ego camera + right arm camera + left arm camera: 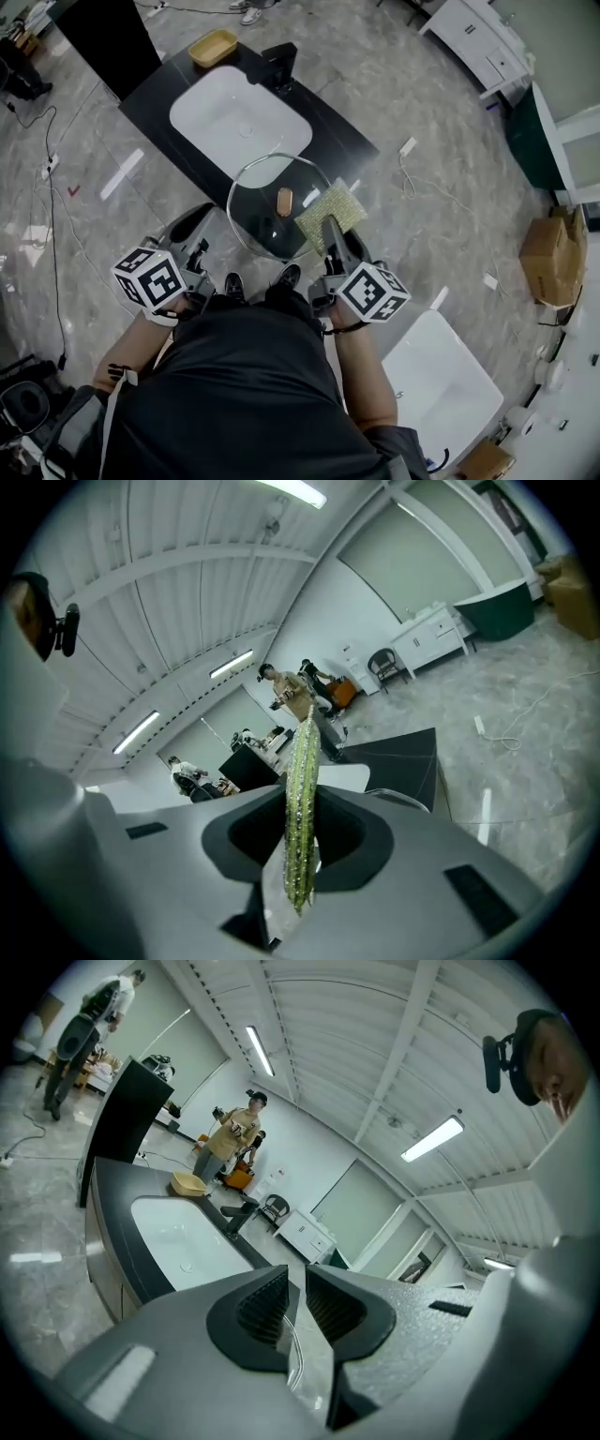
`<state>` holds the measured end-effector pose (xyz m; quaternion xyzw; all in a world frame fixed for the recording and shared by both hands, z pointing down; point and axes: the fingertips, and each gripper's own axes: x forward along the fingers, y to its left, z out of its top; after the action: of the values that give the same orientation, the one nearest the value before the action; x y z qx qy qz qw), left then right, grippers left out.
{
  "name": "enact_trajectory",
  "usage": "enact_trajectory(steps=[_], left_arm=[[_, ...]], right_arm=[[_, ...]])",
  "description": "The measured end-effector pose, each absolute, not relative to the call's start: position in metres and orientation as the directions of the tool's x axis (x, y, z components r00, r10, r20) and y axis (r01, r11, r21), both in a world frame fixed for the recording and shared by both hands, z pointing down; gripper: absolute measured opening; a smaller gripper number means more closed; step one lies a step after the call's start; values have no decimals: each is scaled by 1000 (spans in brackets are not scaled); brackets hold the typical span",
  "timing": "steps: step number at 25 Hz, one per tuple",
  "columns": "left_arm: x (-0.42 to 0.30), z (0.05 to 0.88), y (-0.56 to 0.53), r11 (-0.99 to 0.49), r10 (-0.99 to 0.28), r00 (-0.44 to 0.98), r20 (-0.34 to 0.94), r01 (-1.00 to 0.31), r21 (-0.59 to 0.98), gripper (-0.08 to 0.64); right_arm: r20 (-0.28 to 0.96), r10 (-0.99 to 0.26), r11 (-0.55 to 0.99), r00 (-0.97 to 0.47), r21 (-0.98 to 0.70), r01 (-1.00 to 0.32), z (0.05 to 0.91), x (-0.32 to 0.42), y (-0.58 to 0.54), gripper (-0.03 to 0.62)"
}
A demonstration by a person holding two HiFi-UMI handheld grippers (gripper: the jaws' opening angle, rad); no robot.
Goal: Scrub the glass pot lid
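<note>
The round glass pot lid [267, 192] with a wooden knob [284, 199] is held up in front of me, above the near end of the black counter. My left gripper [208, 228] is shut on the lid's left rim. In the left gripper view the thin glass edge [293, 1358] runs between the ribbed pads [267, 1305]. My right gripper [330, 232] is shut on a yellow-green scouring sponge [331, 208], which lies against the lid's right side. The sponge [300, 789] shows edge-on between the right jaws.
Beyond the lid, a white sink basin [239, 117] is set in the black counter [330, 131], with a black faucet [279, 61] and a yellow bowl [213, 47]. A second white basin [441, 384] is at lower right. Cardboard box [553, 253] and cables lie on the floor.
</note>
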<state>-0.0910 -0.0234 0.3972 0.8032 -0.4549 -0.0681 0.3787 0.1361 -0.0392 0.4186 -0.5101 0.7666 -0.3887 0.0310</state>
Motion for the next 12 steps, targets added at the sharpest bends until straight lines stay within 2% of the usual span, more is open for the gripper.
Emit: enact_trajectory(steps=[6, 12], left_arm=[[-85, 405, -46, -209, -824, 477, 307, -759, 617, 58], [-100, 430, -55, -114, -835, 399, 379, -799, 591, 58]], right_arm=[[412, -662, 291, -626, -628, -722, 440, 145, -105, 71], [490, -425, 385, -761, -663, -642, 478, 103, -160, 71]])
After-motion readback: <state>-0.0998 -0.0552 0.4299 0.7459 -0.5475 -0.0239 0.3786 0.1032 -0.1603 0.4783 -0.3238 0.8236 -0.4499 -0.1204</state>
